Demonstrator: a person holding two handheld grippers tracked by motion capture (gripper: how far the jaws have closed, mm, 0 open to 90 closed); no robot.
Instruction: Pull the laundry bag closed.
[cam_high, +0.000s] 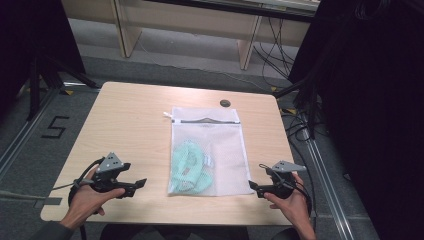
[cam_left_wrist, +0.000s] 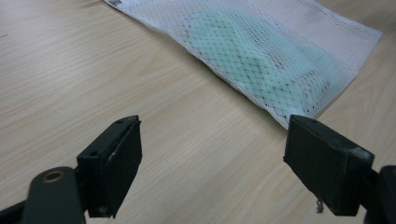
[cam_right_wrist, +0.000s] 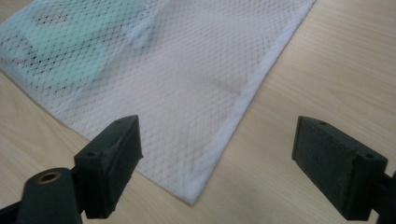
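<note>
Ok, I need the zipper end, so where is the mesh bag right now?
In the high view the mesh bag lies flat mid-table, between the left claw and right claw.

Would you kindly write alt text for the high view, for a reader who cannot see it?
A white mesh laundry bag holding a mint-green item lies flat in the middle of a light wooden table. The person's left gripper and right gripper, both open, sit on either side of the bag's near end, touching nothing.

Black tongs (cam_high: 141, 183) with blocky jaws (grey three-cornered plates on top), trailing black cables
</note>
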